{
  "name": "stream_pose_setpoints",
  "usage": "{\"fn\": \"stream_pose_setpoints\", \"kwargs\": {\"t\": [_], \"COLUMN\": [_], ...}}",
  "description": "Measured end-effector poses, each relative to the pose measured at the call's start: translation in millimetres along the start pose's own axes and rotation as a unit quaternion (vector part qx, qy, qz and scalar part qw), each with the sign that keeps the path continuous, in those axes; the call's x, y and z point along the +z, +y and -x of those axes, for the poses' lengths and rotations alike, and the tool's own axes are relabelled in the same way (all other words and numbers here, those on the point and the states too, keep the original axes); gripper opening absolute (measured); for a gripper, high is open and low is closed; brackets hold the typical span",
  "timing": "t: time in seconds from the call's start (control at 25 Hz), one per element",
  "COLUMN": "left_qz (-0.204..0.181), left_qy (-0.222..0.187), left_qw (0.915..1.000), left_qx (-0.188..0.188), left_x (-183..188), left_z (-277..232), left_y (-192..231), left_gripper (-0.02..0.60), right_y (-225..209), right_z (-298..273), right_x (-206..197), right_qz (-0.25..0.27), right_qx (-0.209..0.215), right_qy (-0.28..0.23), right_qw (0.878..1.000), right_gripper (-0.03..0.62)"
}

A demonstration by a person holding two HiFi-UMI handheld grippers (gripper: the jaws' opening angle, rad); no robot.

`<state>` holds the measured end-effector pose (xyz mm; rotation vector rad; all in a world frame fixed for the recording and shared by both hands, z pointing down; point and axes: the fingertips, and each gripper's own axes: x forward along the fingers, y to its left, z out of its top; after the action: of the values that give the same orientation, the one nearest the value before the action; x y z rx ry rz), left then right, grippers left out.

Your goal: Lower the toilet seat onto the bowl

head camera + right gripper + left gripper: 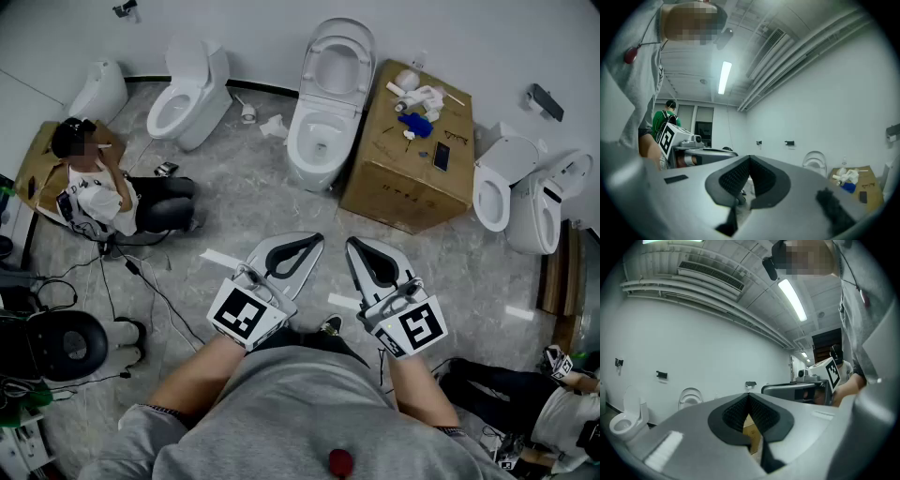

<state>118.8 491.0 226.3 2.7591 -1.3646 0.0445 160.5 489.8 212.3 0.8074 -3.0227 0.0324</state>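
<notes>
The white toilet [319, 141] stands across the floor by the far wall, its seat and lid [336, 58] raised upright against the tank. Both grippers are held close to my body, well short of it, pointing level toward it. The left gripper [314, 242] is shut with nothing between its jaws. Beside it, the right gripper [356, 246] is likewise shut and empty. In the left gripper view the left gripper [749, 397] has the toilet [690, 398] small and far at its left. The right gripper [750, 158] has that toilet [814, 162] far off to its right.
A cardboard box [410, 150] with small items on top stands right of the toilet. More toilets stand at left [192, 89] and right [525, 192]. A person [103, 183] sits on the floor at left, another [553, 394] at lower right. Cables [141, 272] lie on the floor.
</notes>
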Motion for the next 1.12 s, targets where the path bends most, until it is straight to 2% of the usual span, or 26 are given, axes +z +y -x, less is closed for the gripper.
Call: {"fn": "stream_pose_setpoints", "kwargs": {"t": [0.12, 0.24, 0.72, 1.12], "left_qz": [0.017, 0.006, 0.01, 0.008], "left_qy": [-0.005, -0.02, -0.018, -0.014], "left_qw": [0.9998, 0.9998, 0.9997, 0.999], "left_qx": [-0.003, -0.005, -0.009, -0.041], "left_x": [-3, -5, -7, -20], "left_z": [2, 5, 35, 56], "left_y": [0, 5, 30, 46], "left_gripper": [0.008, 0.008, 0.008, 0.009], "right_y": [3, 6, 27, 52], "right_z": [-2, -6, -33, -56], "right_x": [-4, -9, -10, -17], "right_qz": [0.002, 0.001, -0.005, -0.011], "right_qx": [0.003, 0.003, -0.008, -0.022], "right_qy": [0.004, 0.01, 0.016, 0.017], "right_qw": [1.0, 1.0, 1.0, 1.0], "right_gripper": [0.012, 0.012, 0.012, 0.012]}}
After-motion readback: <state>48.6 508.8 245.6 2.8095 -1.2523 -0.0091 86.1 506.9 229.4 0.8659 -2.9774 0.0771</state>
